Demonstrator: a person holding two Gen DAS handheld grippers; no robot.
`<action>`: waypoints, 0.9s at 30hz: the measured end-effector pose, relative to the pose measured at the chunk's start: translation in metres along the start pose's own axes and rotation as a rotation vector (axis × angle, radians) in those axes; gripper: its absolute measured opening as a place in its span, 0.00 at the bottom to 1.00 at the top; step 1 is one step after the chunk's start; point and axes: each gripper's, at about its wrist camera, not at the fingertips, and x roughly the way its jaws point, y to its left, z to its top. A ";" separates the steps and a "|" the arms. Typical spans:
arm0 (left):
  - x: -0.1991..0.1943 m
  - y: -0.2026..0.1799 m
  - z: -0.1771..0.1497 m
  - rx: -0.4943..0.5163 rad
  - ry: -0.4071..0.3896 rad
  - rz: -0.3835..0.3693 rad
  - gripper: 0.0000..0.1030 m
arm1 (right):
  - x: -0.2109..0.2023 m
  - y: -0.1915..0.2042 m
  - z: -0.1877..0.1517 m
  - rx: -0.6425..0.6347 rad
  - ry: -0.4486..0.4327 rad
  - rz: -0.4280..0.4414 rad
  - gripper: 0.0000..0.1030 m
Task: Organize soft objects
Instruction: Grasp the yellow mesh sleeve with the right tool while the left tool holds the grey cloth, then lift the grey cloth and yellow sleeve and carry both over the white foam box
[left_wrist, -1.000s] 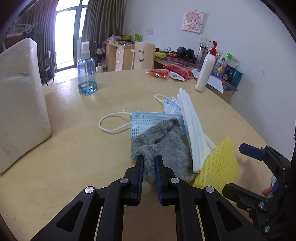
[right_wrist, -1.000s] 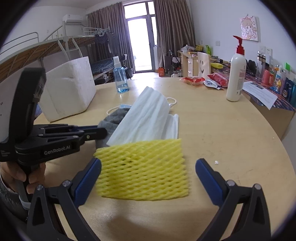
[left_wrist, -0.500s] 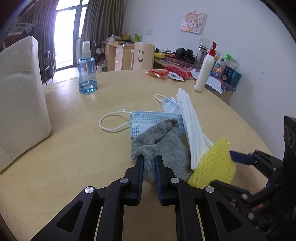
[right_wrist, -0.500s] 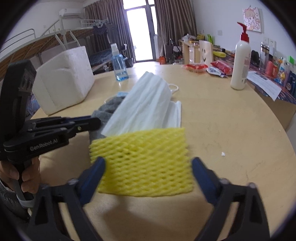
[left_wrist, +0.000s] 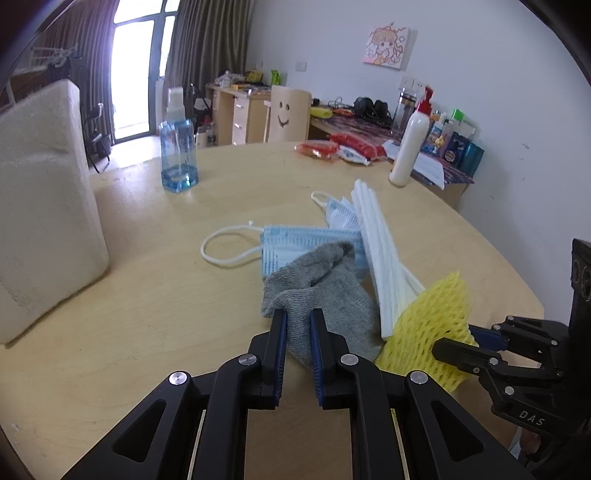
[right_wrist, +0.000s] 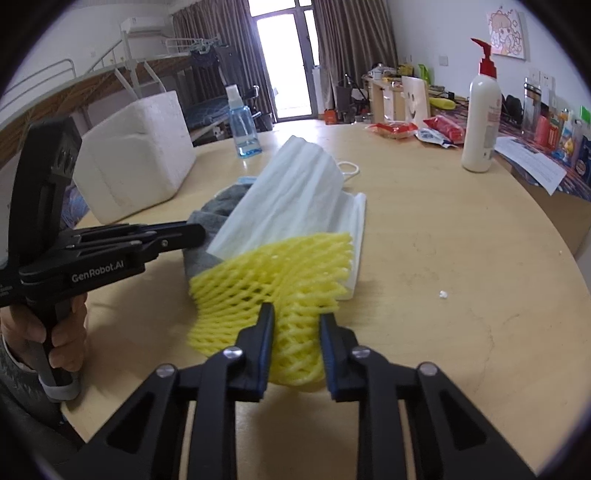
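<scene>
The left gripper (left_wrist: 297, 321) had its jaws pinched nearly closed on the near edge of the grey sock (left_wrist: 321, 291), which lay on the round table (left_wrist: 147, 314). Just right of it, the right gripper (right_wrist: 295, 317) had clamped onto the yellow foam net (right_wrist: 273, 280), bunching it between the fingers. Ahead of both tools sat the white foam sheets (right_wrist: 291, 199) leaning over a blue face mask (left_wrist: 295, 243).

- Yellow foam net (right_wrist: 280, 273) showing a diamond mesh pattern.
- Grey knitted sock (left_wrist: 325, 295).
- Light blue pleated face mask (left_wrist: 303, 243) with white loops.
- White foam sheets (right_wrist: 291, 192).
- Black grippers wearing blue pads (right_wrist: 264, 354).
</scene>
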 end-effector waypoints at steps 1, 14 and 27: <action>-0.002 0.000 0.001 0.001 -0.006 0.001 0.13 | -0.002 0.000 0.000 0.007 -0.007 0.002 0.23; -0.027 -0.006 0.005 0.066 -0.054 0.020 0.13 | -0.033 -0.004 0.003 0.038 -0.107 0.016 0.20; -0.008 -0.018 -0.003 0.178 0.055 0.026 0.52 | -0.033 -0.014 -0.003 0.081 -0.099 0.003 0.20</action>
